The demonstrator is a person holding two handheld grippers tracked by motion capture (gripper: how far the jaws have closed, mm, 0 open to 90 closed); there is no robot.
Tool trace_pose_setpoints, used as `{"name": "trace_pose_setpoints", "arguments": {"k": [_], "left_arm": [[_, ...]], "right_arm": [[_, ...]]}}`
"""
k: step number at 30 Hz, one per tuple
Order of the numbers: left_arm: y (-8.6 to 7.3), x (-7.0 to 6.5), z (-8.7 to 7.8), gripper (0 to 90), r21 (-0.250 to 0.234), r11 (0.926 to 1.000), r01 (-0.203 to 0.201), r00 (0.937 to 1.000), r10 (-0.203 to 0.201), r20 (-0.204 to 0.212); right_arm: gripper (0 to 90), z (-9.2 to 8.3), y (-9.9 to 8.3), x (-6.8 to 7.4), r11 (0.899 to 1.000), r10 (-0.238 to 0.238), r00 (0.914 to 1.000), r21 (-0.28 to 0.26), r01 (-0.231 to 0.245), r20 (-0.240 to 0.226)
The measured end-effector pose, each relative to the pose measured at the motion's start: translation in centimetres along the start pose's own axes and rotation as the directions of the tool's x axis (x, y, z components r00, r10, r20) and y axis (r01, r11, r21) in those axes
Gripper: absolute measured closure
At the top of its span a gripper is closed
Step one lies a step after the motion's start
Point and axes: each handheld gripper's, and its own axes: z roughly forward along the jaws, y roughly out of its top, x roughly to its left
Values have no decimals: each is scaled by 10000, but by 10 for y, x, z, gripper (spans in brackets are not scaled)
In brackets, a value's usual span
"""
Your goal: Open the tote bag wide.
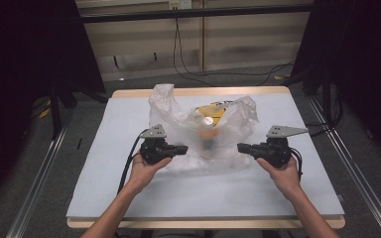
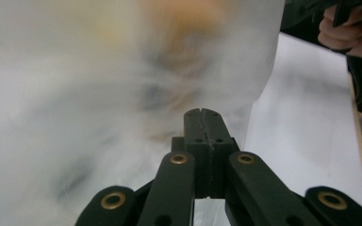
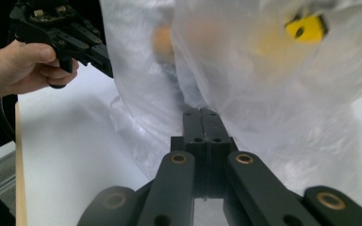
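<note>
Flanking the plastic bag [image 1: 203, 131] mid-table, left gripper [image 1: 182, 149] and right gripper [image 1: 242, 148] both have jaws together, whether pinching film I can't tell; bag looks thin, limp, slippery, so grab bunched edges beside the bottle [image 1: 207, 131].

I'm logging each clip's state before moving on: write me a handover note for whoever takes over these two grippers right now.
Left gripper: jaws shut, tips at the left edge of the translucent white plastic bag; whether film is pinched cannot be told.
Right gripper: jaws shut, tips at the bag's right edge; same doubt.
Things: the bag sits mid-table on the pale grey table mat, puffed up, top open. Inside are a yellow package and an orange bottle with a pale cap, blurred through the film.
Done: both grippers are at the bag's sides.
Left: probably handling the bag further; check both grips first.
</note>
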Motion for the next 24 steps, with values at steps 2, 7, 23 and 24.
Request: {"name": "trace_pose_setpoints", "arguments": {"k": [2, 7, 23, 24], "left_arm": [[7, -1, -3, 900, -283, 9996, -2, 10000, 2, 1], [26, -12, -15, 900, -911, 9953, -317, 9995, 324, 57], [88, -17, -53, 900, -2139, 9722, -957, 9954, 941, -178], [94, -14, -52, 900, -2150, 9717, -976, 9952, 949, -226]], "right_arm": [[900, -4, 5, 0, 9998, 36, 10000, -218, -35, 63], [900, -10, 30, 8, 9967, -387, 9992, -717, 383, -43], [900, -18, 107, 29, 9835, -1280, 9918, -1283, 1271, 19], [900, -16, 111, 29, 9834, -1304, 9915, -1271, 1295, 14]]}}
